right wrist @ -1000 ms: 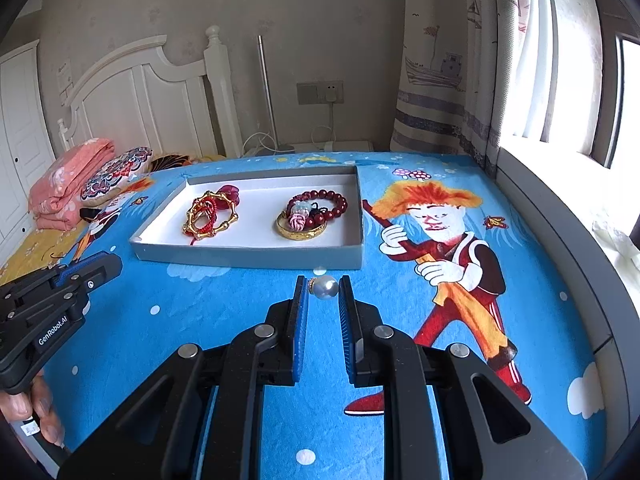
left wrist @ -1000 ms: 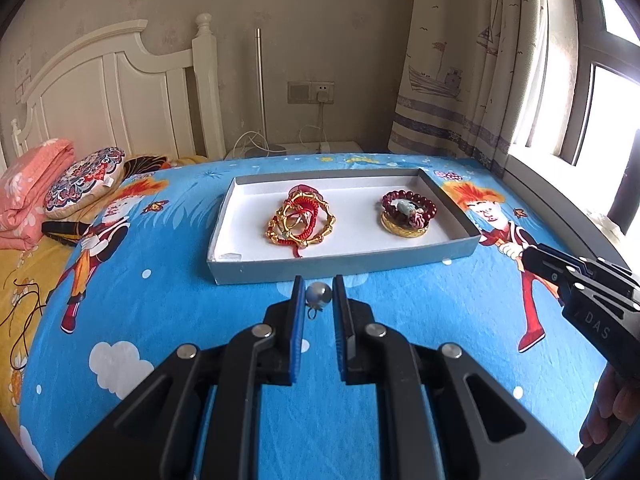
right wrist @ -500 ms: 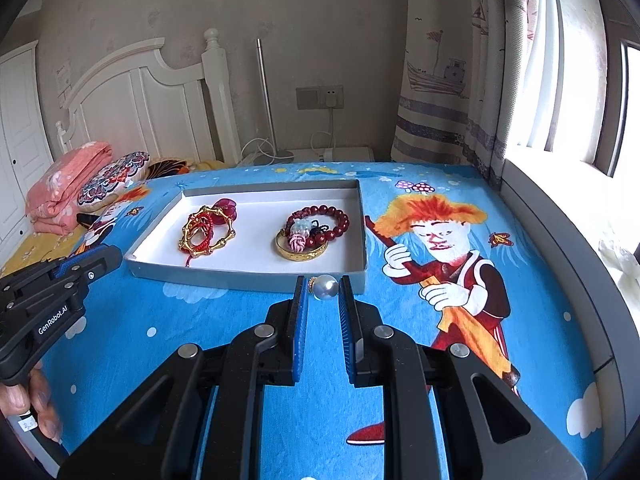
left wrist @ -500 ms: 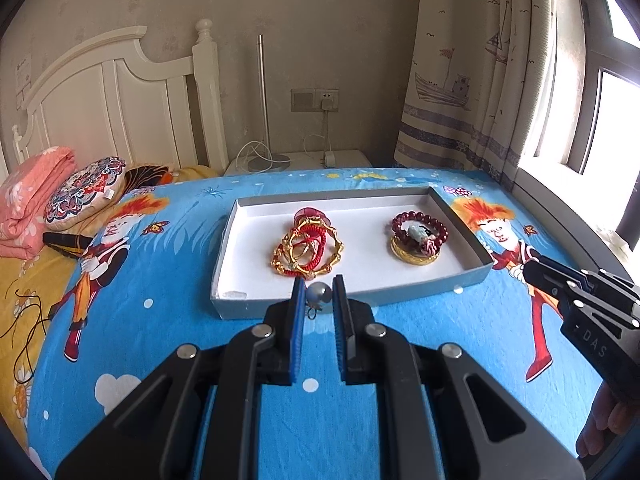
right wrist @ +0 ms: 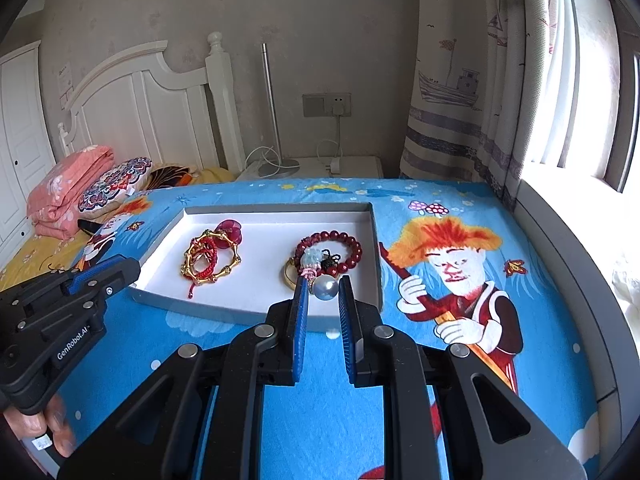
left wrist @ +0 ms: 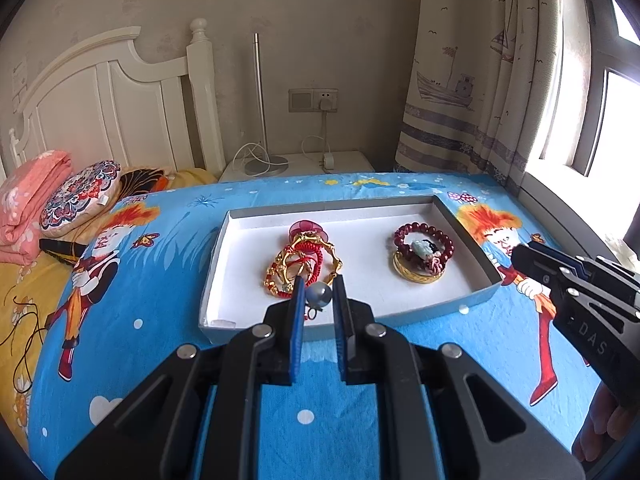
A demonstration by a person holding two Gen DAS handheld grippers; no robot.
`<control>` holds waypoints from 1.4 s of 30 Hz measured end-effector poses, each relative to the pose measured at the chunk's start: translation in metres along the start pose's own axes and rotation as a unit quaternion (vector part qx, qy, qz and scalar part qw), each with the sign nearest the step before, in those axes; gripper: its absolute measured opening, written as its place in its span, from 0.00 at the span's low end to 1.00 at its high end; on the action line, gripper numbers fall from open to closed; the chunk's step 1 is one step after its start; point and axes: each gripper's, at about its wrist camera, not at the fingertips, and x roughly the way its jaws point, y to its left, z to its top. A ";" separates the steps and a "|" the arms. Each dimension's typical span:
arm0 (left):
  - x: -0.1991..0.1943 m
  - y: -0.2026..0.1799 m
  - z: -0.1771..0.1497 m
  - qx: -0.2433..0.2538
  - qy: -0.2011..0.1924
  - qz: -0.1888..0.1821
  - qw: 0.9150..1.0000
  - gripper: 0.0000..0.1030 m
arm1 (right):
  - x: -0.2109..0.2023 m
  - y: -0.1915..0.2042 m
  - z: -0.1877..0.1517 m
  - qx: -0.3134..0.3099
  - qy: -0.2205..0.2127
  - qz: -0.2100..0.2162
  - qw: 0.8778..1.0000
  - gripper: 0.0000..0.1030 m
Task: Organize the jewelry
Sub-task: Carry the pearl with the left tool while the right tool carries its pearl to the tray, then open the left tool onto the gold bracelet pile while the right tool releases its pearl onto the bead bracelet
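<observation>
A grey pearl earring [left wrist: 319,294] was held clamped in the left hand-held gripper [left wrist: 317,300] and a pale pearl earring [right wrist: 325,287] in the right hand-held gripper [right wrist: 323,296], both poised at the near edge of the tray [left wrist: 404,316] lying just ahead on the bed [left wrist: 248,420].

A shallow grey cardboard tray [left wrist: 468,236] lies on the blue cartoon-print bedspread [left wrist: 168,360]. In it, a tangle of gold and red-cord bangles [left wrist: 304,260] sits left of a dark red bead bracelet on a gold ring [left wrist: 422,252]. Behind the bed stands a white nightstand [left wrist: 304,164], with folded pink bedding [left wrist: 28,200] far left.
</observation>
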 end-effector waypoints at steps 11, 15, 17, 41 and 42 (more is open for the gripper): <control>0.025 0.003 0.014 -0.002 0.004 0.008 1.000 0.13 | 0.022 0.007 0.017 -0.002 0.001 -0.001 1.000 0.16; 0.035 0.005 0.020 -0.005 0.005 0.010 1.000 0.13 | 0.031 0.009 0.025 -0.003 0.000 -0.002 1.000 0.16; 0.040 0.007 0.022 -0.008 0.006 0.011 1.000 0.13 | 0.036 0.010 0.029 -0.003 -0.001 -0.002 1.000 0.16; 0.124 0.026 0.033 -0.036 0.050 0.010 0.998 0.14 | 0.126 0.024 0.034 -0.014 0.041 -0.013 0.999 0.17; 0.124 0.026 0.033 -0.035 0.050 0.010 0.998 0.14 | 0.127 0.025 0.033 -0.016 0.042 -0.015 0.999 0.17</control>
